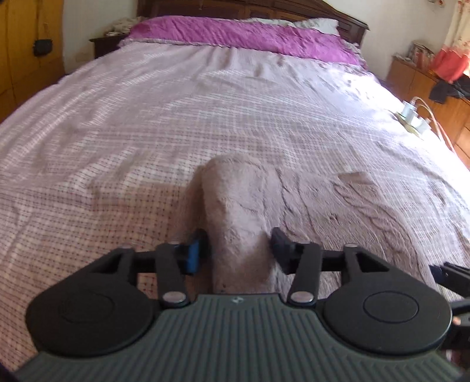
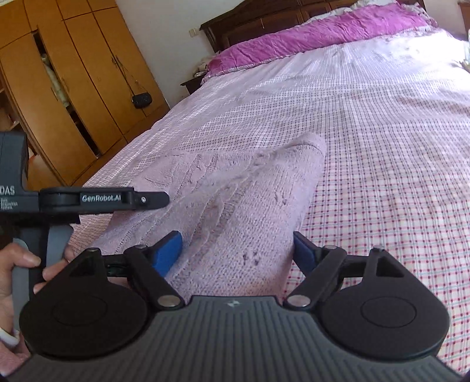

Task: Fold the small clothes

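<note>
On the bed (image 1: 147, 117), near its foot end, lies the sweater (image 1: 337, 199), a pale mauve cable knit, spread flat on the pink checked bedspread (image 2: 396, 176). One part of it, a fuzzy sleeve-like strip (image 1: 238, 211), rises off the flat body and runs back between the fingers of the left gripper (image 1: 239, 246). The jaws stand apart on either side of the strip. Whether the pads actually touch the cloth I cannot tell; the strip looks lifted, so some hold is likely, but the gap is visible.

The right gripper (image 2: 236, 249) sits low over the sweater's near edge, jaws spread wide, blue pads (image 2: 169, 249) clear on both sides, knit passing between them without being pinched. The right edge of the sweater lines up close to the right pad.

In the right wrist view the left gripper (image 2: 152, 198) shows side-on at the left, reaching over the sweater's left part, with a hand (image 2: 20, 264) wrapped round its grey handle.

Further out: purple pillow cover (image 1: 243, 35) across the head of the bed, dark wooden headboard (image 2: 264, 20) behind it. Wooden wardrobe (image 2: 73, 73) on one side, a small black pouch (image 2: 142, 100) hanging on its door. White power strip (image 1: 411, 117) with plugs at the bed's far right edge.
</note>
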### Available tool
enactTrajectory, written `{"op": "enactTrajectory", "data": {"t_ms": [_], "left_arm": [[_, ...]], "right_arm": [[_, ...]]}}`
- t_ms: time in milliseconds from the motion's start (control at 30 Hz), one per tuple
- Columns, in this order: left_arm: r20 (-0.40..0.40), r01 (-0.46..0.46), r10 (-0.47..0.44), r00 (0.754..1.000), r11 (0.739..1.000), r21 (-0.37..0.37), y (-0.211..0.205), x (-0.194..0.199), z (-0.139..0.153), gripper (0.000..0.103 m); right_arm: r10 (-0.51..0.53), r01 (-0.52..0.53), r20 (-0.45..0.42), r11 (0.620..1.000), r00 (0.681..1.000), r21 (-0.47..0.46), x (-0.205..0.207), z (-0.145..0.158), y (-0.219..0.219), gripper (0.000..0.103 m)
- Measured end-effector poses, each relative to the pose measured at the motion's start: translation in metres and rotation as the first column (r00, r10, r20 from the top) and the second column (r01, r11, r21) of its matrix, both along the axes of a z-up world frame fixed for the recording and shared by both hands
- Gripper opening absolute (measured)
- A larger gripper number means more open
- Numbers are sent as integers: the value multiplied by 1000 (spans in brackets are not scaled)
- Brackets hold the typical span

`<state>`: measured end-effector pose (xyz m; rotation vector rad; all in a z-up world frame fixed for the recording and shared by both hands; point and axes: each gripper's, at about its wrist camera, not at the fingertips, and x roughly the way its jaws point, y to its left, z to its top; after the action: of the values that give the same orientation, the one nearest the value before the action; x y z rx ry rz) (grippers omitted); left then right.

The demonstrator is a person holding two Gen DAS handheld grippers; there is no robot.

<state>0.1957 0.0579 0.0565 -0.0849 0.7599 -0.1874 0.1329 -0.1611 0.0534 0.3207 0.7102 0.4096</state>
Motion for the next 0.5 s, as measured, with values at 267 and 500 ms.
{"op": "enactTrajectory", "data": {"t_ms": [267, 500], "left_arm": [[-1, 8, -8, 1000, 988, -157, 17, 0, -13, 19], [84, -31, 45, 995, 985, -168, 40, -21, 15, 17]], "right_arm": [[-8, 10, -23, 998, 1000, 62, -1, -8, -2, 86], [46, -47, 25, 998, 999, 44, -7, 8, 14, 86]]}}
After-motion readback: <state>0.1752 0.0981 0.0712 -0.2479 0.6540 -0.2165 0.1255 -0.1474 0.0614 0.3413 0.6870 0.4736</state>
